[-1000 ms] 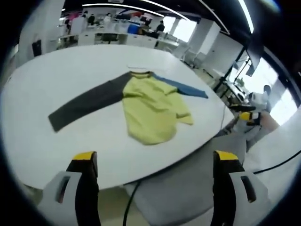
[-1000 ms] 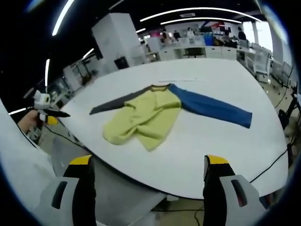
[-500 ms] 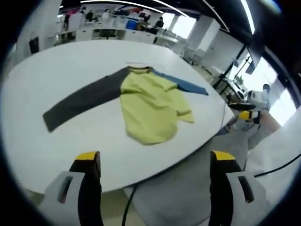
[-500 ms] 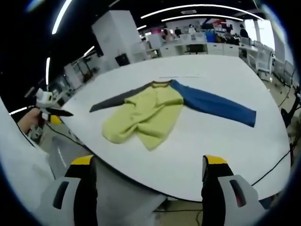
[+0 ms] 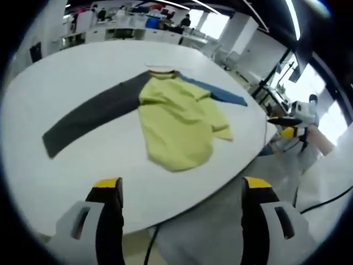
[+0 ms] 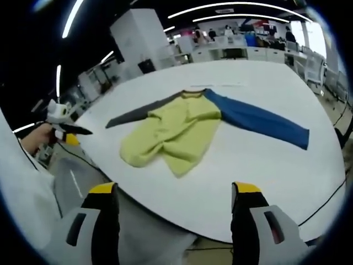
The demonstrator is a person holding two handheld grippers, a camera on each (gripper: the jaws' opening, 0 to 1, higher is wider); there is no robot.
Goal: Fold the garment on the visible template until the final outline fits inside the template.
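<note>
A long-sleeved garment lies flat on the white round table (image 5: pixel 66 165). Its yellow-green body (image 5: pixel 174 118) is rumpled, with a dark grey sleeve (image 5: pixel 88 113) stretched one way and a blue sleeve (image 5: pixel 218 94) the other. The right gripper view shows the same body (image 6: pixel 176 130), grey sleeve (image 6: pixel 135 113) and blue sleeve (image 6: pixel 262 120). A faint thin line (image 6: pixel 223 84) marks the table behind the collar. My left gripper (image 5: pixel 182 185) hovers open over the near table edge, nothing between its jaws. My right gripper (image 6: pixel 174 189) is open and empty, short of the table edge. Each gripper appears in the other's view, the right gripper (image 5: pixel 292 118) and the left gripper (image 6: pixel 63 128).
A grey chair (image 5: pixel 209 221) sits below the near table edge, beside a hanging dark cable (image 5: pixel 151 245). Another cable (image 6: pixel 331 193) crosses the table's right rim. A white sleeve (image 6: pixel 22 187) shows at the left. Office desks (image 6: pixel 237 52) stand beyond the table.
Both cameras have moved a little closer to the table, so the garment looks larger. The garment itself has not moved, and both grippers stay open.
</note>
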